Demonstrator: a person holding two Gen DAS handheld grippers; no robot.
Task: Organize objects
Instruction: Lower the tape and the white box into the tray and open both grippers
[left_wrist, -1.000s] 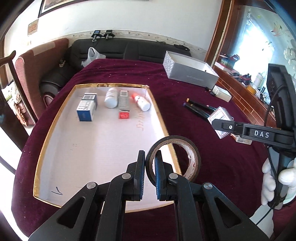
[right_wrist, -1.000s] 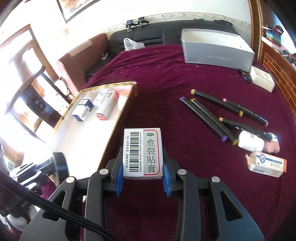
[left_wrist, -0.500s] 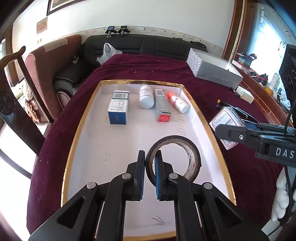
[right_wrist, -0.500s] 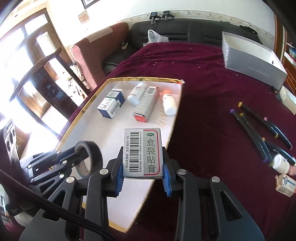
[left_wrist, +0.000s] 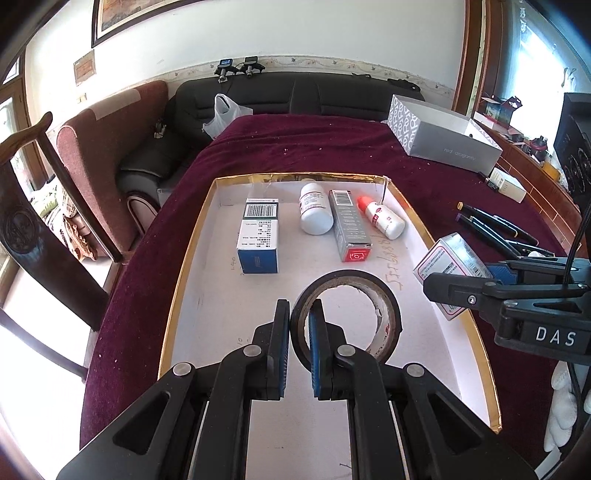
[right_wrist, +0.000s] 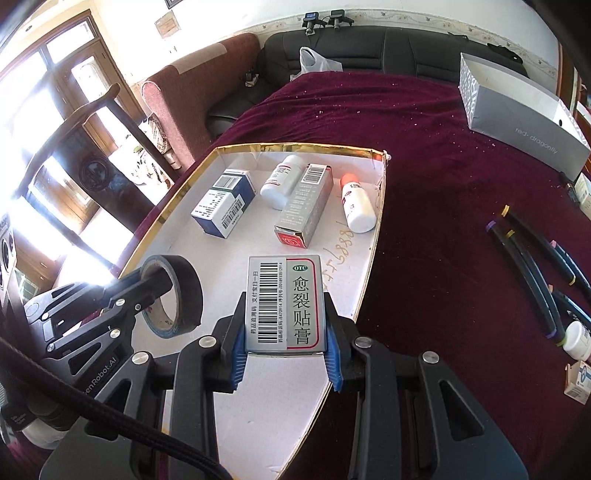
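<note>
My left gripper (left_wrist: 298, 347) is shut on the wall of a black tape roll (left_wrist: 384, 306), held above the white, gold-rimmed tray (left_wrist: 184, 273). The tape roll (right_wrist: 188, 291) and the left gripper (right_wrist: 147, 284) also show at the left of the right wrist view. My right gripper (right_wrist: 285, 343) is shut on a silver medicine box (right_wrist: 282, 302) with a barcode, above the tray's right side (right_wrist: 373, 251). In the left wrist view that medicine box (left_wrist: 448, 258) hangs over the right rim. At the tray's far end lie a blue-and-white box (left_wrist: 258, 236), a white bottle (left_wrist: 314, 212), a grey carton (left_wrist: 349, 225) and a red-capped bottle (left_wrist: 382, 218).
The tray rests on a maroon cloth (right_wrist: 424, 147). To its right lie several dark markers (right_wrist: 535, 266), a small white bottle (right_wrist: 578, 341) and a small box (right_wrist: 580, 380). A grey shoebox (right_wrist: 517, 118) stands at the back right; a black sofa (left_wrist: 295, 96) and chairs lie beyond.
Both grippers have come in over the tray from its right, each keeping its load. The tape roll was over the tray's right rim and is now over its floor.
</note>
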